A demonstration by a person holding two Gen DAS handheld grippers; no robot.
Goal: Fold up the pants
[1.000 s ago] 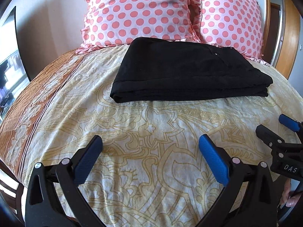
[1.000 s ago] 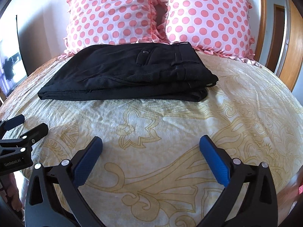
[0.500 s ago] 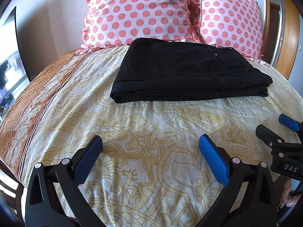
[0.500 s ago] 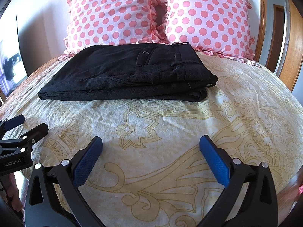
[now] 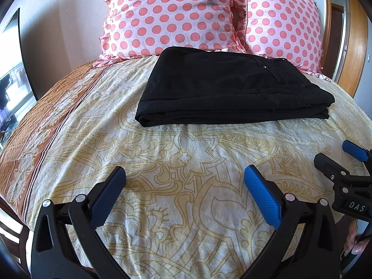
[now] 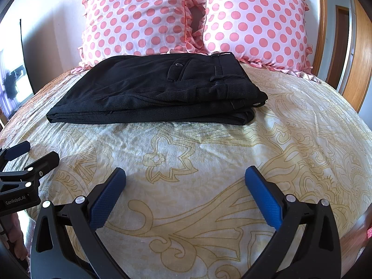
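Observation:
Black pants (image 5: 230, 88) lie folded in a flat stack on the bed, near the pillows; in the right wrist view the pants (image 6: 158, 93) show a back pocket button and belt loops on top. My left gripper (image 5: 184, 176) is open and empty, low over the bedspread, well short of the pants. My right gripper (image 6: 185, 177) is open and empty too, at the same distance. Each gripper shows at the edge of the other's view: the right one (image 5: 337, 155) and the left one (image 6: 34, 153).
Two pink polka-dot pillows (image 5: 169, 16) (image 6: 253, 21) stand against the headboard behind the pants. The cream patterned bedspread (image 5: 186, 144) has an orange border (image 5: 39, 125) on the left. A wooden bed frame or door (image 6: 358, 53) stands at the right.

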